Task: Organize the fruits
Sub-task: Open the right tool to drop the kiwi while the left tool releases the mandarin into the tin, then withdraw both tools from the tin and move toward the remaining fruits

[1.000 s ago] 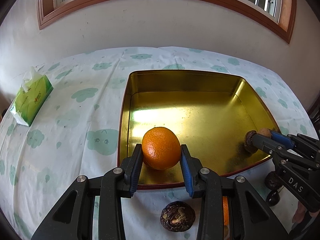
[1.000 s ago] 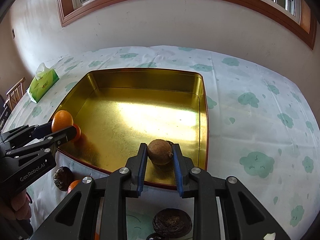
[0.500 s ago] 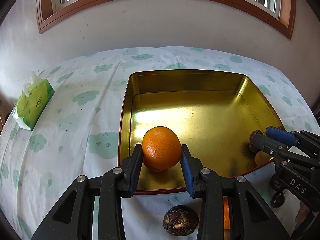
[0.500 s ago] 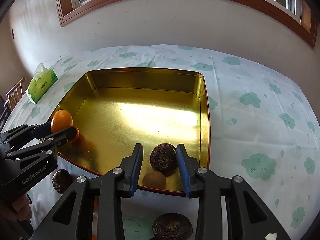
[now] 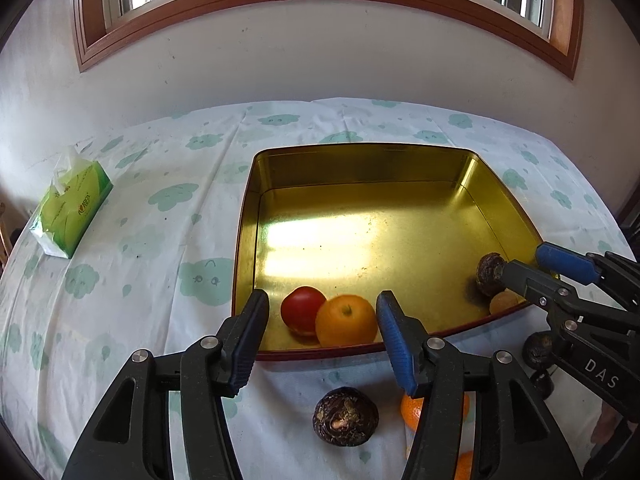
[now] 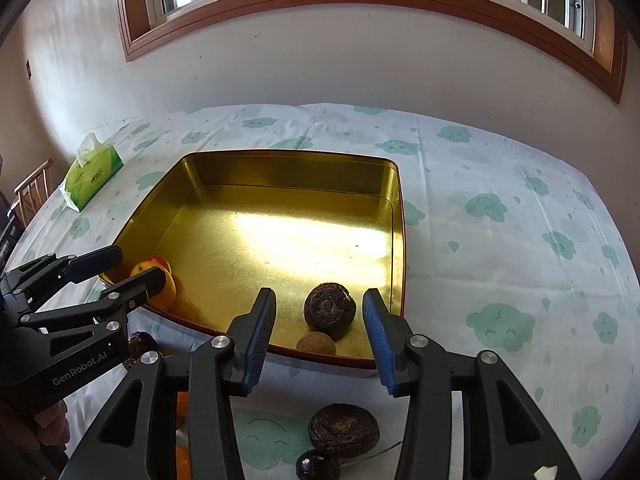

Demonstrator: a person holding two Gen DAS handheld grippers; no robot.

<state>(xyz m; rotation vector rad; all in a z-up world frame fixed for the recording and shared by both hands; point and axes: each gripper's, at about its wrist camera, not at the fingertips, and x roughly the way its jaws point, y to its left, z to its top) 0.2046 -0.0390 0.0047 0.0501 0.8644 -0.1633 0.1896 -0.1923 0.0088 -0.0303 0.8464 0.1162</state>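
- The left hand-held gripper [image 5: 322,330] fills the lower middle of the left wrist view. Its jaws are opening and clamp nothing; the orange [image 5: 346,321] lies loose between them, clear of both pads, just inside the near rim of the gold tray [image 5: 360,168].
- A red fruit [image 5: 302,310] touches the orange on its left, also in the tray's near left corner.
- The right hand-held gripper [image 6: 320,334] sits in the lower middle of the right wrist view. Its jaws are opening too, with a gap on each side of the dark wrinkled fruit [image 6: 330,310] that rests on the tray floor between them.
- A small brown fruit [image 6: 316,345] lies just below that dark one in the frame, against the tray's near rim.
- Done, as I judge it: four fruits are in the tray, two at each near corner.
- Left to do: on the counter [image 6: 500,208] below the tray, at the bottom of the frames, wait another dark wrinkled fruit [image 6: 344,424], a small black fruit [image 6: 316,466], a second orange [image 5: 414,410] half hidden behind the left gripper's finger, and more dark pieces at the lower right of the left wrist view.
- A green tissue pack [image 5: 72,210] stands at the left of the frame, well apart from the tray.
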